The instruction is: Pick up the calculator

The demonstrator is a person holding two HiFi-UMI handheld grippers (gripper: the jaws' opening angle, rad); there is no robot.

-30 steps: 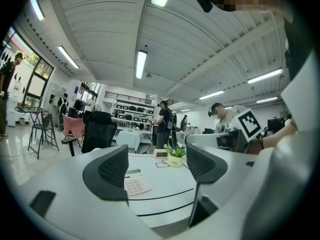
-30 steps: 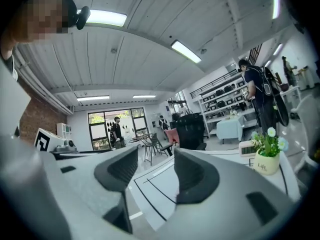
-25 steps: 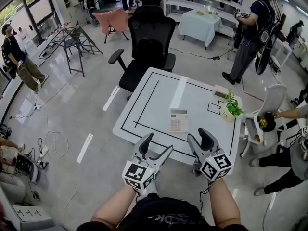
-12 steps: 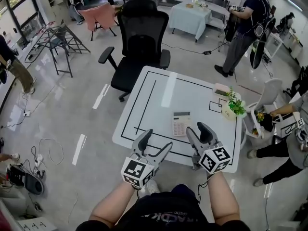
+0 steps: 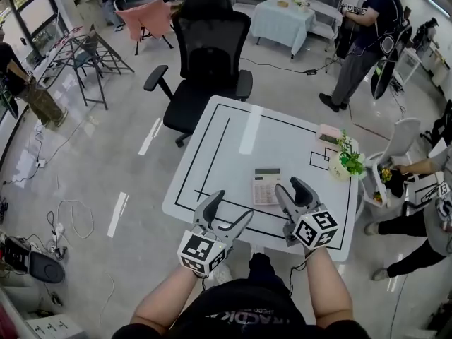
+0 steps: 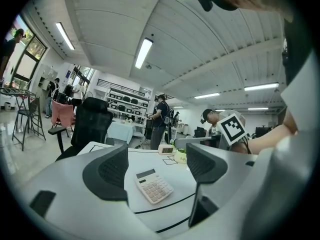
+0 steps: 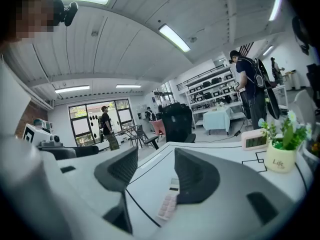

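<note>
The calculator lies just beside right gripper, ahead of left gripper, both spread

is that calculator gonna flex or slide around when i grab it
The calculator looks like a thin rigid slab, so it probably won't flex. It lies flat on the smooth white table, so a push likely slides it rather than tips it. Its low edges may give the open right gripper little to pinch.
</note>
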